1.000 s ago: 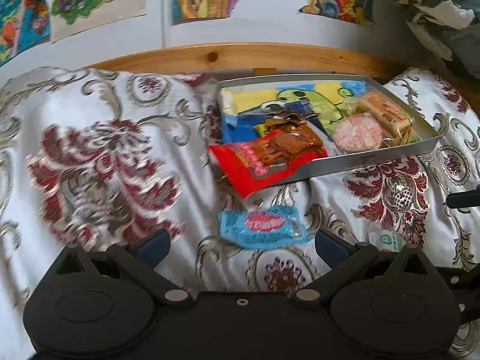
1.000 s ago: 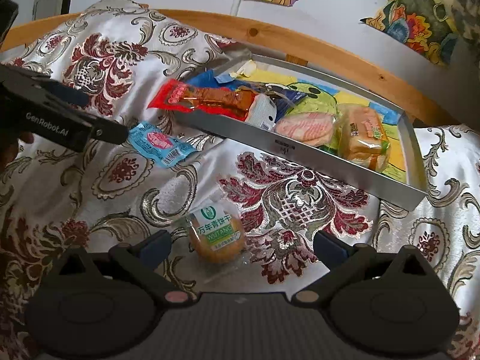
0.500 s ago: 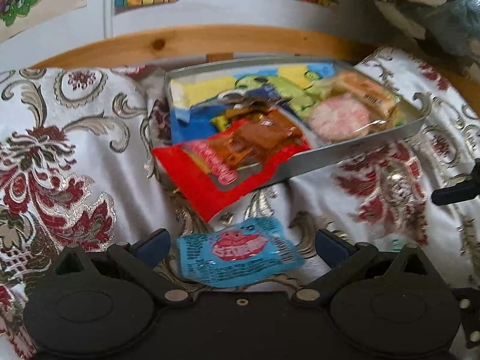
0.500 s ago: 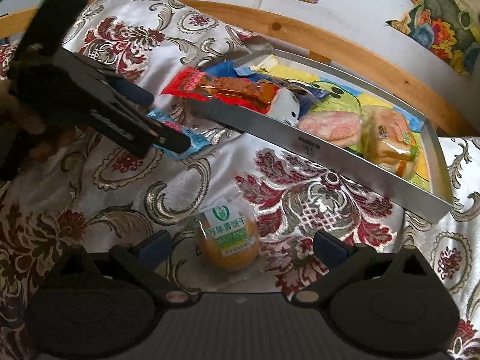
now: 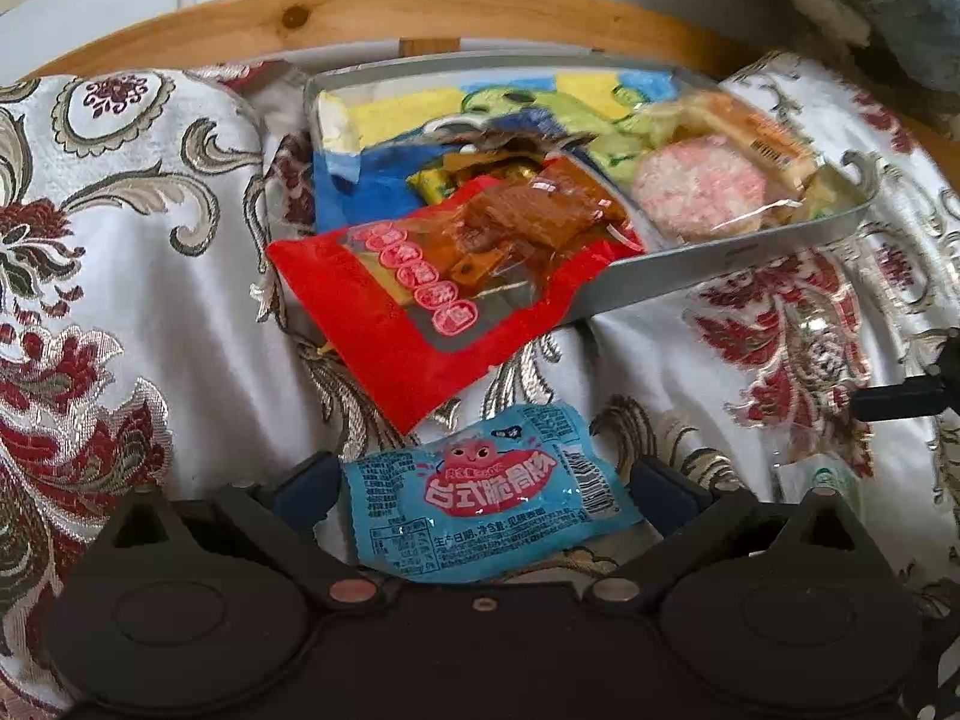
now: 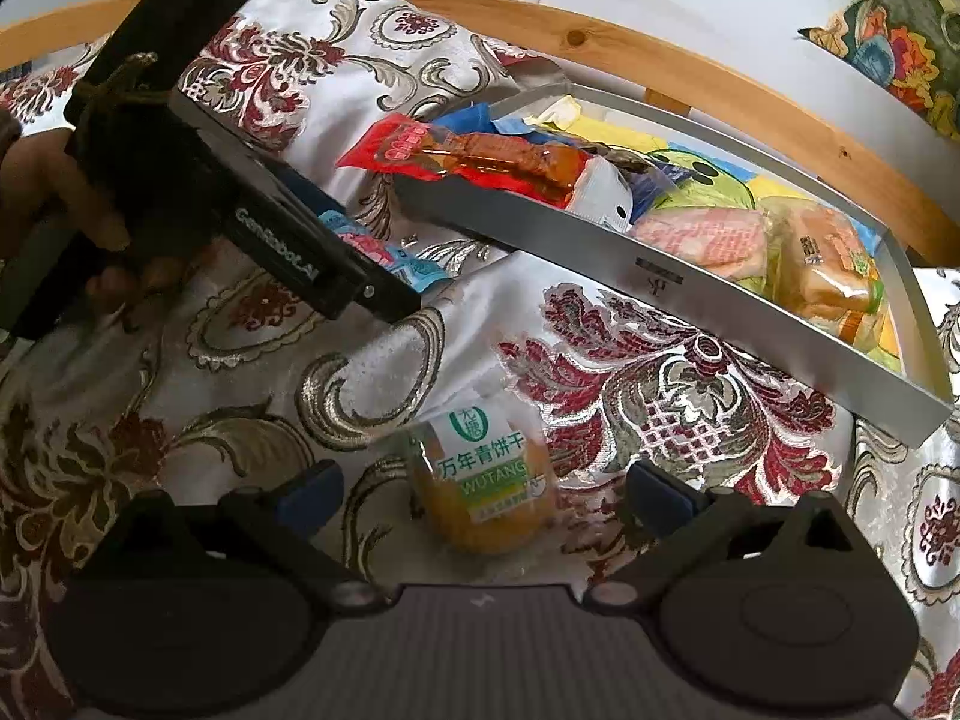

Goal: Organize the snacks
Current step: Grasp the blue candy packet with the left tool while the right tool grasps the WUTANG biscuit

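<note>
Left wrist view: low over the bedspread (image 5: 150,312), facing the headboard (image 5: 420,12), close on the blue packet (image 5: 486,492), tray (image 5: 720,264) beyond. Right wrist view: low too, further right, angled left across the biscuit (image 6: 486,480). Shared: tray (image 6: 660,288), red packet (image 6: 456,156), blue packet, headboard.

Soft, even daylight fills both views, bright on the white wall and the pale brocade bedspread (image 5: 180,312), with only faint shadows under the snack packets. The metal tray's (image 6: 690,294) near wall carries a dull sheen, and the red packet (image 5: 444,282) shows small glints. Fisheye bending curves the wooden bed rail (image 5: 420,12) and darkens the corners. The tray's contents look slightly smeared in the left wrist view.
</note>
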